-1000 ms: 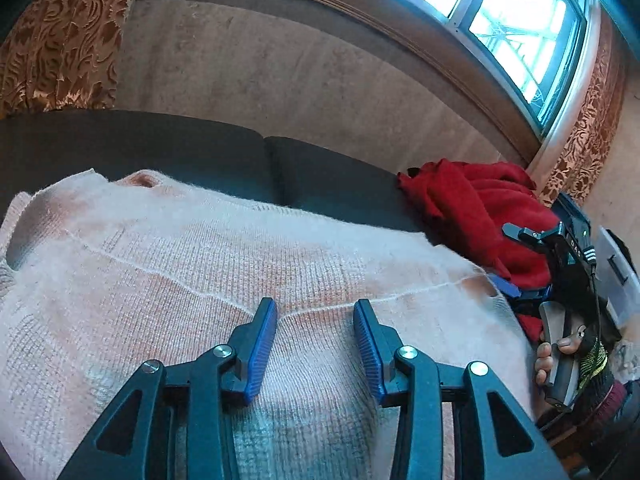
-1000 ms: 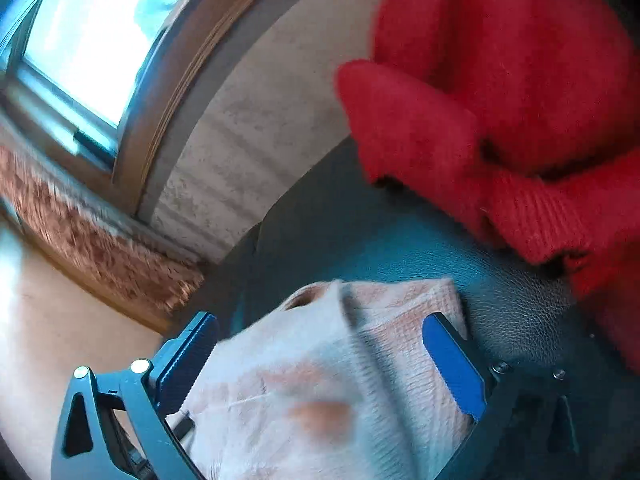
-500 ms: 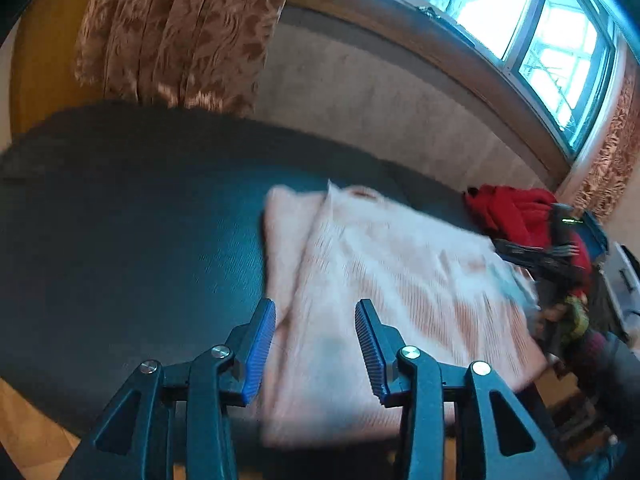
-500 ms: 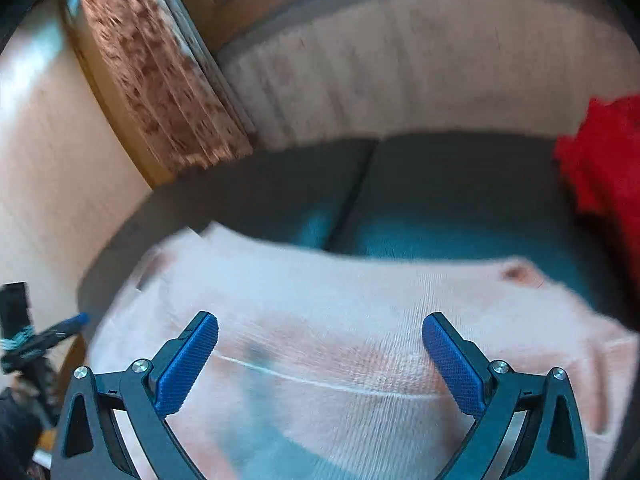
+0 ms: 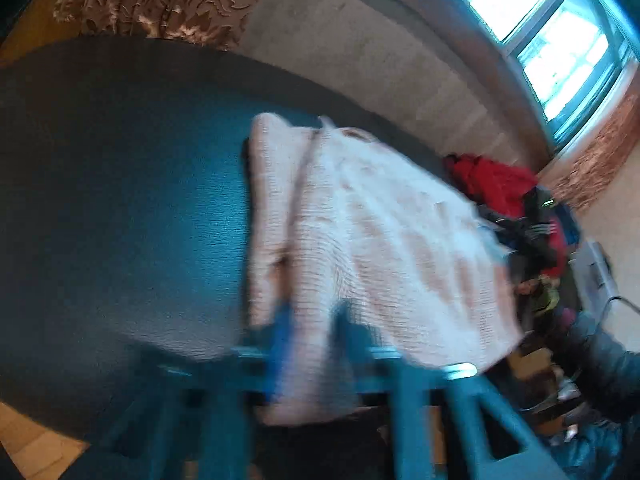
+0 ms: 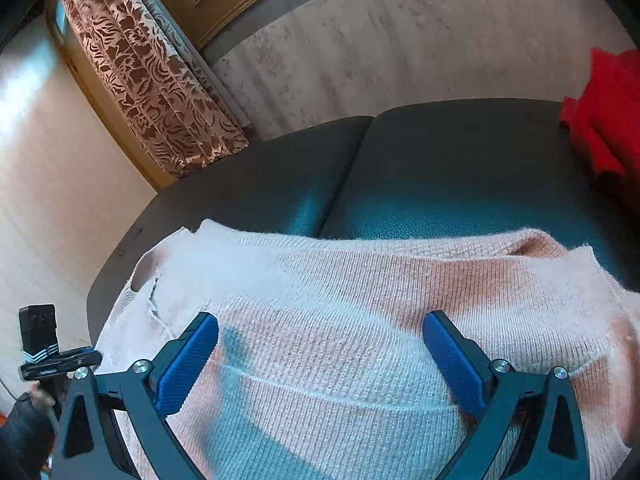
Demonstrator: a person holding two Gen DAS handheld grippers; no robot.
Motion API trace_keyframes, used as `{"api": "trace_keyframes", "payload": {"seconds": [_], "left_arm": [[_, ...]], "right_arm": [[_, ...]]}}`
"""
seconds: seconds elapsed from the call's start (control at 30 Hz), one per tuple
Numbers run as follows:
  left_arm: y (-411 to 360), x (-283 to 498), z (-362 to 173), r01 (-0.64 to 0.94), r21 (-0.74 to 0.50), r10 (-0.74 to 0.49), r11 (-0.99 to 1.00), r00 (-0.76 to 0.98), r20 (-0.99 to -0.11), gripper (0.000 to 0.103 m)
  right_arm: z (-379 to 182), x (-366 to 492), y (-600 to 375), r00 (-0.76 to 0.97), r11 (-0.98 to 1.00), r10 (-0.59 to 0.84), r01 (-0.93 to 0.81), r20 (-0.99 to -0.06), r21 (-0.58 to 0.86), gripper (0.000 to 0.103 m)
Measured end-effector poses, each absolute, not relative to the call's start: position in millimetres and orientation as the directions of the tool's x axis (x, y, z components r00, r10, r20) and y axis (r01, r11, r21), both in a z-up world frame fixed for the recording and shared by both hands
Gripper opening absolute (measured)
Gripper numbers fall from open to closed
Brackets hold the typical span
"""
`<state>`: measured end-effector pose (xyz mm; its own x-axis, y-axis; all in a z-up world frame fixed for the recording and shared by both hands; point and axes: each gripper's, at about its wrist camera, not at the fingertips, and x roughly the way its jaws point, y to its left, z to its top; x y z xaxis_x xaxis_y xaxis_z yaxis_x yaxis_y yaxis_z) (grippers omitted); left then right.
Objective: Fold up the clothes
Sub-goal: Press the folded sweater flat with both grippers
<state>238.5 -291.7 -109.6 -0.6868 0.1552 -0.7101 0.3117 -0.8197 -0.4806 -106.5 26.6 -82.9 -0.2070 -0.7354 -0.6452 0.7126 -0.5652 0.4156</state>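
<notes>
A pale pink knitted sweater (image 5: 384, 248) lies flat on the dark sofa seat (image 5: 120, 200), with one side folded in along its left edge. My left gripper (image 5: 314, 340) is badly blurred at the sweater's near left edge, with pink knit showing between its fingers. My right gripper (image 6: 320, 360) hovers wide open over the sweater (image 6: 340, 292), blue pads (image 6: 188, 364) apart and holding nothing. The left gripper's body (image 6: 56, 360) shows at the left edge of the right wrist view.
A heap of red clothes (image 5: 496, 184) lies at the sofa's far right end (image 6: 608, 112). A patterned curtain (image 6: 152, 80) hangs by the wall behind the sofa. The dark cushions (image 6: 440, 168) beyond the sweater are bare. A person's dark sleeve (image 5: 600, 364) is at the right.
The left wrist view has dropped closer to the sweater's near left edge and gone blurred. The right gripper has lowered over the sweater and stays wide open.
</notes>
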Motion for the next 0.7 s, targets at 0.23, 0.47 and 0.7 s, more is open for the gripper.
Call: {"api": "trace_keyframes", "payload": {"seconds": [0.23, 0.47, 0.7], "left_arm": [[-297, 249, -117, 0.364, -0.502, 0.174, -0.784, -0.647, -0.742, 0.005], [-297, 221, -78, 0.333, -0.467, 0.092, -0.819, -0.727, -0.681, 0.017], [-275, 148, -49, 0.213, -0.345, 0.071, -0.914, -0.753, -0.654, 0.021]], "right_arm": [[-82, -106, 23, -0.212, -0.562, -0.739, 0.718, -0.64, 0.411, 0.103], [-82, -105, 19, -0.217, -0.563, -0.732, 0.727, -0.646, 0.394, 0.103], [-81, -103, 17, -0.23, -0.57, -0.721, 0.733, -0.654, 0.371, 0.103]]}}
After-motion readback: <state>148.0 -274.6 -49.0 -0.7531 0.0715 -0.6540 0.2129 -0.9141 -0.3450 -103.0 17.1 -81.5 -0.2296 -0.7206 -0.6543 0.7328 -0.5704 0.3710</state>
